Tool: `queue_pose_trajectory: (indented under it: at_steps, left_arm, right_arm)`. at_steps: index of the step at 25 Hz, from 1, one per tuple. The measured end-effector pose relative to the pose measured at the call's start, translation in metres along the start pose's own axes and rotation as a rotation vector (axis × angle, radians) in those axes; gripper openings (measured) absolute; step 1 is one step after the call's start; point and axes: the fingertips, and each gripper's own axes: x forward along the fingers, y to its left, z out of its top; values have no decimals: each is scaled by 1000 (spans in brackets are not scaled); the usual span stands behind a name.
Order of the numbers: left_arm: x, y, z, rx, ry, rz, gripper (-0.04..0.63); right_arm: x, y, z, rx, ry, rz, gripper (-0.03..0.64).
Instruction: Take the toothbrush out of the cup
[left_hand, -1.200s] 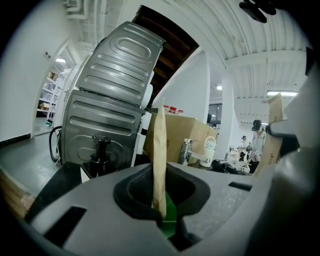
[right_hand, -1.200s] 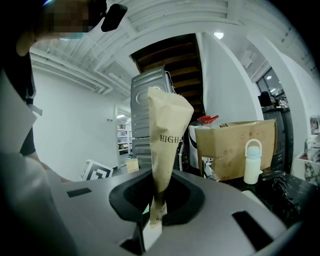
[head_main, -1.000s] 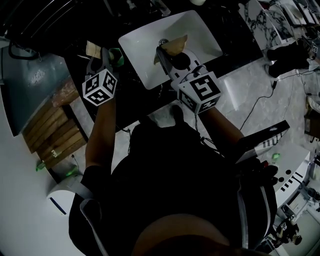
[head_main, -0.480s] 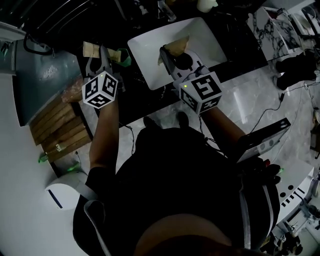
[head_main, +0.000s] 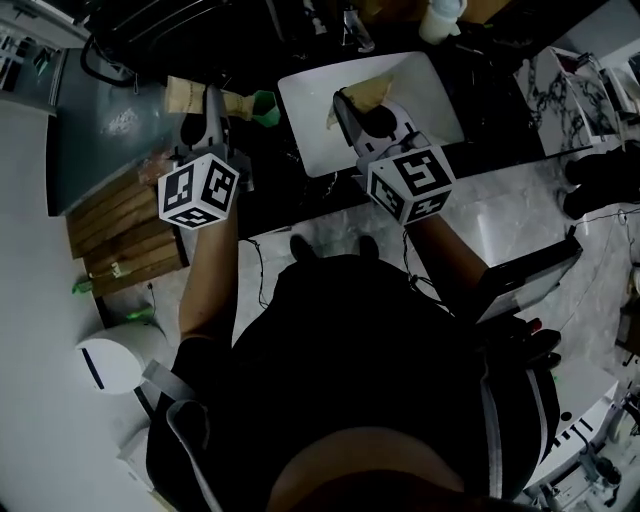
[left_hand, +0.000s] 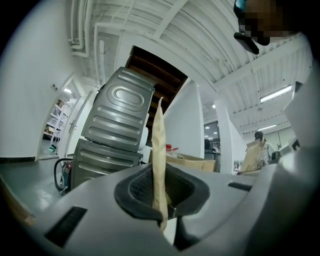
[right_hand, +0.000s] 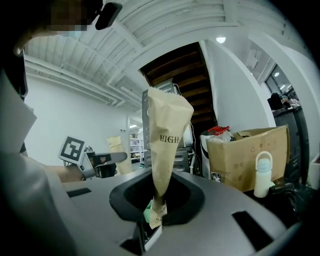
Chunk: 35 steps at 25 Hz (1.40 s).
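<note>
Our left gripper (head_main: 211, 103) has gone up since a moment ago, and more of the long, flat tan paper sleeve (left_hand: 158, 150) in it shows now. Its jaws are closing a little tighter on that sleeve, which stands thin and upright between the pads. In the head view the sleeve reaches to the right. Its end is just beside a small green thing (head_main: 263, 108) on the dark counter (head_main: 285, 195), left of the white square sink (head_main: 425, 95).

No bare toothbrush shows. We think it is inside this sleeve and that the green thing is the cup, but the picture is too dark to be sure. If so, the toothbrush looks to be out of the cup, or nearly out, and the task is close to done.

Our right gripper (right_hand: 157, 200) has hardly moved. Its jaws are almost shut and pinch the bottom of a crumpled tan paper bag with dark letters (right_hand: 167, 130), held over the far part of the sink. A small green bit sits down by its pads.
</note>
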Motion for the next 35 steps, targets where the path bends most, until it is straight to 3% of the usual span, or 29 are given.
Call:
queue_pose_trajectory:
  at_steps: [10,15,35]
  left_arm:
    - [-62,-26,1,14,15,43,25]
    - [-84,-39,-12,12,49,45,23]
    - [-102,-60,-19,28,69,61,21]
  right_arm:
    - [-4,10,14,-22,-28,89,40]
    - [-10,11,14,-29,-22,91,41]
    - [-21,30,9,-72,-3,154,37]
